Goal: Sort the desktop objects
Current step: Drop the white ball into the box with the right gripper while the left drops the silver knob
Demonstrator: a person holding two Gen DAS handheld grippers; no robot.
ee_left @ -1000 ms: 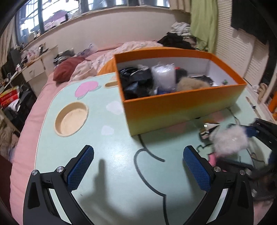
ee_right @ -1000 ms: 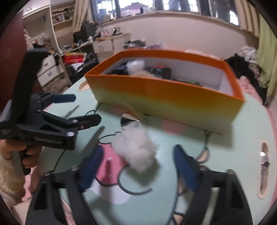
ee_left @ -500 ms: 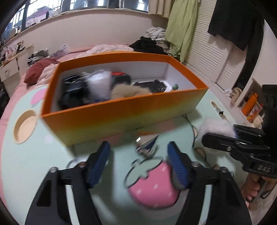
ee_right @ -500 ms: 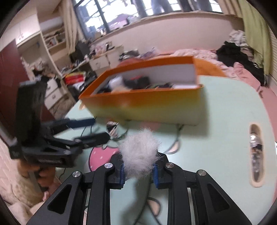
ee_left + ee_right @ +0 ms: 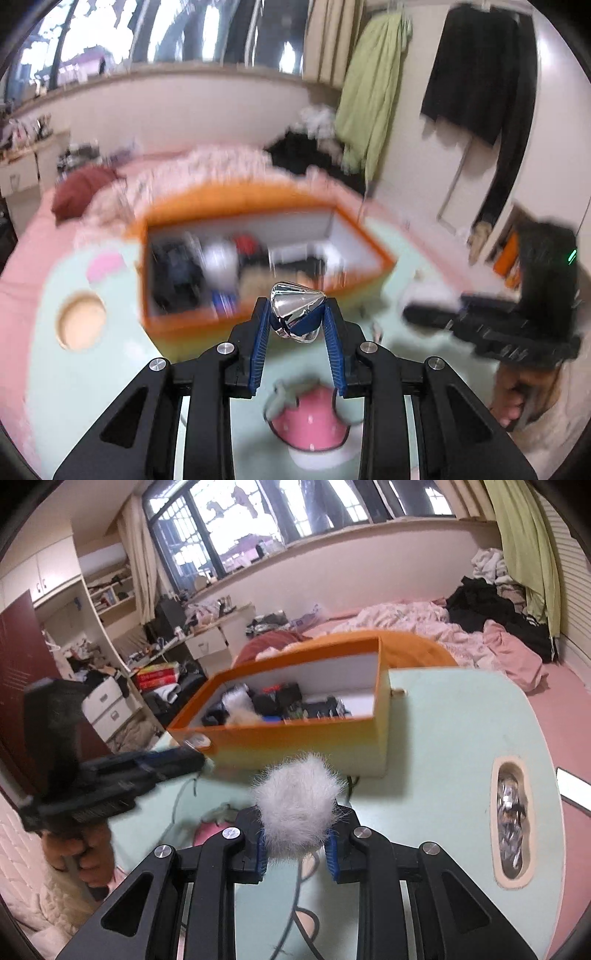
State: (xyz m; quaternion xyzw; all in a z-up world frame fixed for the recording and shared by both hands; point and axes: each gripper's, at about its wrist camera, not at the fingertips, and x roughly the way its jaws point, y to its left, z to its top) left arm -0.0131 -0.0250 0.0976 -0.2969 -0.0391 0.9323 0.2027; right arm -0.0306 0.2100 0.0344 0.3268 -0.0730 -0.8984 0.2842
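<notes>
Grippers both loaded; left gripper (image 5: 295, 325) has just been closing, its jaws now narrowed onto a shiny silver cone-shaped clip (image 5: 295, 310), pinched at the tips so it clears the table (image 5: 110, 369); right gripper (image 5: 297, 843) clamped nearly shut on a white fur pompom (image 5: 297, 801), fluff bulging above the pads; both held in front of the orange box (image 5: 295, 738), presumably for dropping in; box already holds mixed items

Shiny chrome-silver cone-shaped clip (image 5: 295, 302) between blue ribbed pads (image 5: 258, 345); fluffy white fur pompom (image 5: 300, 805); orange cardboard box (image 5: 295, 734), white inside; mint-green tabletop (image 5: 454, 716) — pink strawberry print (image 5: 308, 419).
</notes>
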